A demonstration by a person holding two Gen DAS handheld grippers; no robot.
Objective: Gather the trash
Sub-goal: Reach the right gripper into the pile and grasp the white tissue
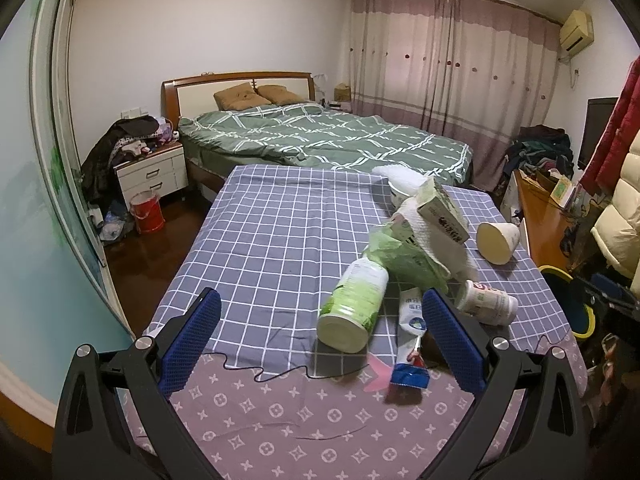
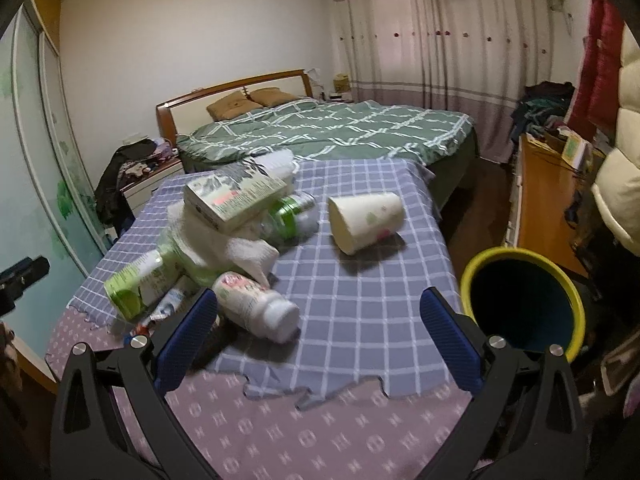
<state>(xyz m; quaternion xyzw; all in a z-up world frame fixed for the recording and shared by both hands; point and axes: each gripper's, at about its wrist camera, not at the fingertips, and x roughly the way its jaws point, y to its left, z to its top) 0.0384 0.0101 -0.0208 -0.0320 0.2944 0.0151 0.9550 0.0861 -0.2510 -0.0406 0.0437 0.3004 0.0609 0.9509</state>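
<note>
Bedroom clutter frames a tabletop (image 1: 280, 232) draped in two cloths: a mauve patterned one at the near edge and a blue checked one over it, soft and slightly wrinkled. Both tongs hang released above the near edge, gripping nothing; the left tongs (image 1: 320, 316) face the heap, the right tongs (image 2: 318, 312) sit between the heap and the bin (image 2: 480, 268), likely so each can reach and drop.

Nearest lie a squeezed toothpaste tube (image 1: 410, 344), flat and glossy, a green-labelled canister (image 1: 352, 308) on its side, and a white plastic bottle (image 2: 256, 306), smooth and round, so apt to roll. Behind them a crumpled green bag (image 1: 404, 256) and white paper towel (image 2: 240, 244) prop up a cardboard box (image 2: 236, 196). Apart to the right, a paper cup (image 2: 366, 216) lies tipped over. Beside the tabletop's right edge stands the dark, yellow-rimmed bin, mouth open for the trash. Beyond is a green quilted bed (image 1: 320, 136).
</note>
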